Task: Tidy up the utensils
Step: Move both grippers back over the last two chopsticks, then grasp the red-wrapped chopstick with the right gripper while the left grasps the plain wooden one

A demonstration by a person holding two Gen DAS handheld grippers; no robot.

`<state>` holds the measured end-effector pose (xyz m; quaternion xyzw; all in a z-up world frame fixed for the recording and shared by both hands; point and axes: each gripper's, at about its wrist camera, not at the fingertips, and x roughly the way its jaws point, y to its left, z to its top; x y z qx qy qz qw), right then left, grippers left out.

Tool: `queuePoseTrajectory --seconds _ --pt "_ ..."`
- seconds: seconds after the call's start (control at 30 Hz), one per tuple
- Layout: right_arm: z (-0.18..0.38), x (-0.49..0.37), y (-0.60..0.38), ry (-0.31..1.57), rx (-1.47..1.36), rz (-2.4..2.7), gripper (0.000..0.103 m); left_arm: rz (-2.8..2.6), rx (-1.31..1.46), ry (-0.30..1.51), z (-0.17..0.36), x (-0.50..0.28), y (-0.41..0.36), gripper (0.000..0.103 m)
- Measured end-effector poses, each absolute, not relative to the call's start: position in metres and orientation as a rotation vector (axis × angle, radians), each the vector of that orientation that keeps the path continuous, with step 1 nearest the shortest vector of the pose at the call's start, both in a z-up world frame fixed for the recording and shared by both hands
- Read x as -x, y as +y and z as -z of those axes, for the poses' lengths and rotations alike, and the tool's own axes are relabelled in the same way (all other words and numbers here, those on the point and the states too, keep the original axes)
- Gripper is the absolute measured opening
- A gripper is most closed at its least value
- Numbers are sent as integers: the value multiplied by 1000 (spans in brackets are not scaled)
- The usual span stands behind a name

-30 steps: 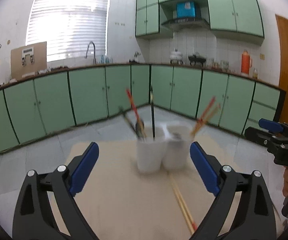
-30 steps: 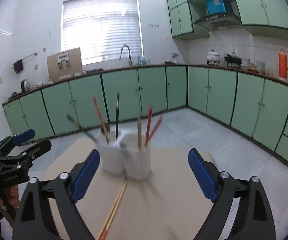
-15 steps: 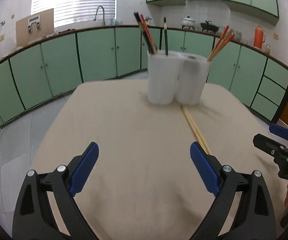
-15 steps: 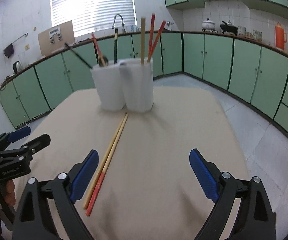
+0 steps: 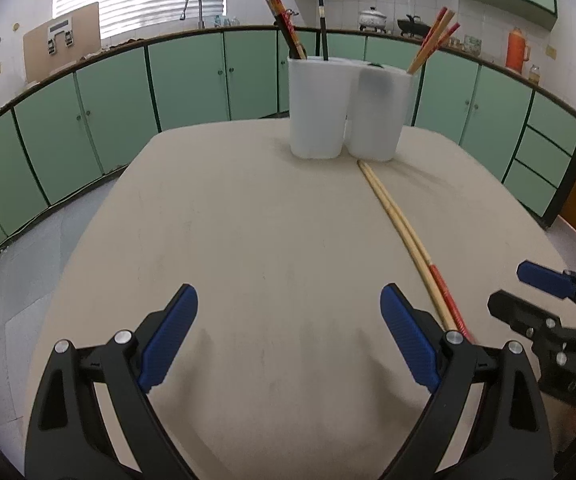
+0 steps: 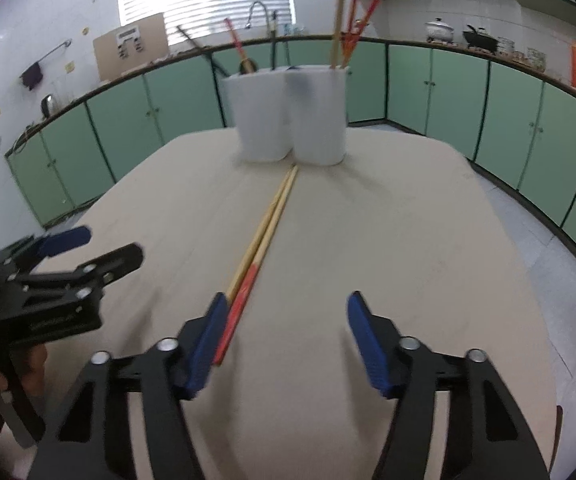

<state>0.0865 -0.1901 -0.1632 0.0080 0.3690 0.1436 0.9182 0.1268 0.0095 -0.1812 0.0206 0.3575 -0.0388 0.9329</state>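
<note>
Beige table [image 6: 388,240] bears chopsticks [image 6: 265,232] before cups [image 6: 288,114].

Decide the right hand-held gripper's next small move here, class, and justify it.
Probably shift the right hand-held gripper slightly left to straddle the chopsticks. Its jaws have just been closing with nothing between them; the pair's red-tipped ends lie against the left finger, not in the gap. The white holders await behind.

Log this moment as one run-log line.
phase: approach | target: chopstick pair flat on table | right gripper: jaws just closing, empty | left gripper: open, empty | holders: upright
</note>
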Motion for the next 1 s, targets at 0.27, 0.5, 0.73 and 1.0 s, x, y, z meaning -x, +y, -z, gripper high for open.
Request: queuePoseTrajectory --seconds 0.27,0.5,0.73,1.0 --pt "173 -78 -172 821 13 -375 31 60 -22 757 183 -123 20 90" --pt "178 -76 -164 829 53 -370 30 57 -7 770 185 -121 24 90" --pt "177 -82 -180 827 34 -304 27 68 -29 767 185 -121 18 90" --pt "178 -82 -180 825 16 -325 27 70 -53 762 185 -119 14 90"
